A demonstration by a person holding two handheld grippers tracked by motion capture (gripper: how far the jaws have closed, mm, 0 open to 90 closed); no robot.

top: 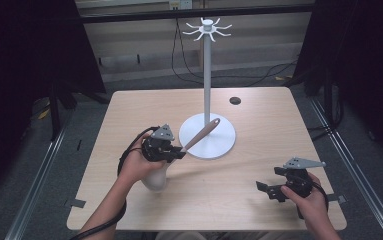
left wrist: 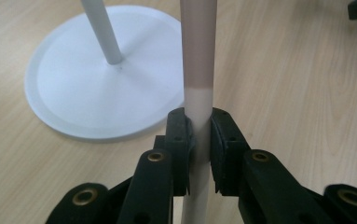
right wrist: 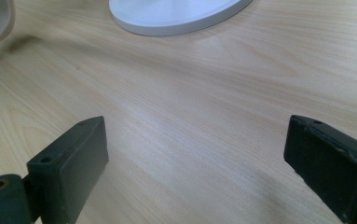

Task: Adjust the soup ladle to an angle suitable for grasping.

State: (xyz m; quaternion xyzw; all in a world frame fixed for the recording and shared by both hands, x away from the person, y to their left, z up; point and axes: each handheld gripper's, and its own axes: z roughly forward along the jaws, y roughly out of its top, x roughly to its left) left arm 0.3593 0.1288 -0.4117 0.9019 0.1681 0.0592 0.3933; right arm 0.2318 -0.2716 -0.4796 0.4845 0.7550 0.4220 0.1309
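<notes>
The left gripper (top: 178, 153) is pinching a spoon (top: 202, 134) by the white part of its handle, the brown end pointing ahead over the stand (top: 207, 136), the bowl hanging below the hand. The right gripper (top: 269, 190) is idling with jaws spread wide, well off to the side. The grip looks narrow: the spoon could be swivelling between the pads, or knocking the pole just ahead and tipping the stand.

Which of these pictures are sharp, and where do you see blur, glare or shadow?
High view: even light, dark surroundings, soft shadow beside the spatula. Left gripper view: left gripper sharp, stand base softer. Right gripper view: pale glare on the table, the near black fingers slightly blurred.
</notes>
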